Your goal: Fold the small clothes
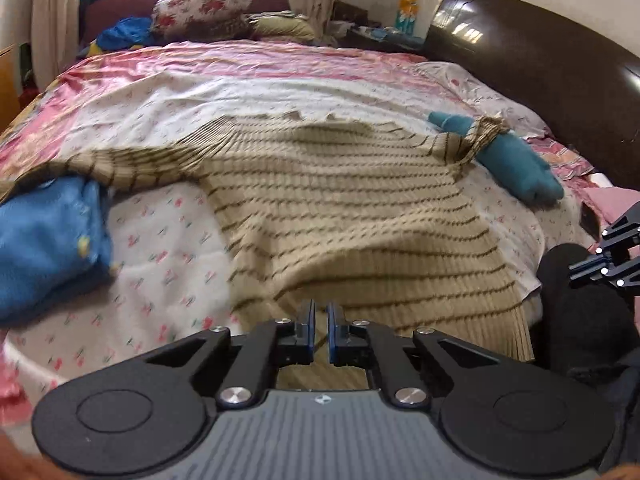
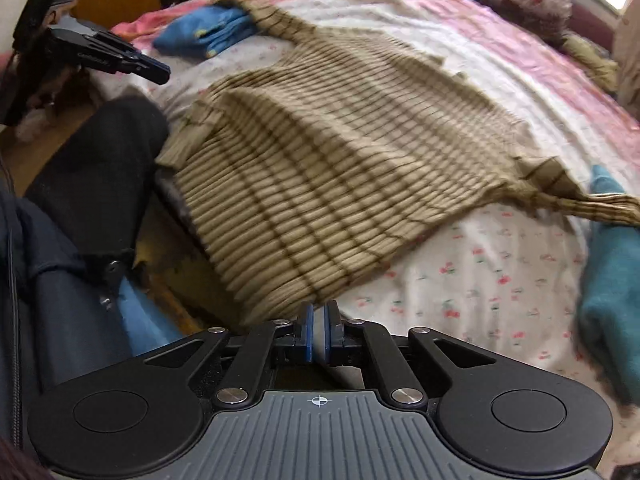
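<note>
A beige knit sweater (image 1: 352, 208) with thin dark stripes lies spread flat on the bed, hem toward me and sleeves out to both sides. My left gripper (image 1: 320, 309) hovers over the hem, shut, with nothing between its blue pads. In the right wrist view the left gripper (image 2: 160, 73) hangs clear of the sweater's (image 2: 340, 152) folded-over near corner. My right gripper (image 2: 319, 312) is shut just at the hem's edge; I see no cloth pinched in it. Part of its black linkage (image 1: 612, 256) shows at the right edge, apart from the sweater.
A blue garment (image 1: 48, 236) lies under the left sleeve and a teal one (image 1: 516, 164) under the right. The floral bed sheet (image 1: 168, 264) surrounds the sweater. A person's dark trouser leg (image 2: 100, 168) stands at the bed's near edge. A dark headboard (image 1: 540, 60) is at the right, pillows at the back.
</note>
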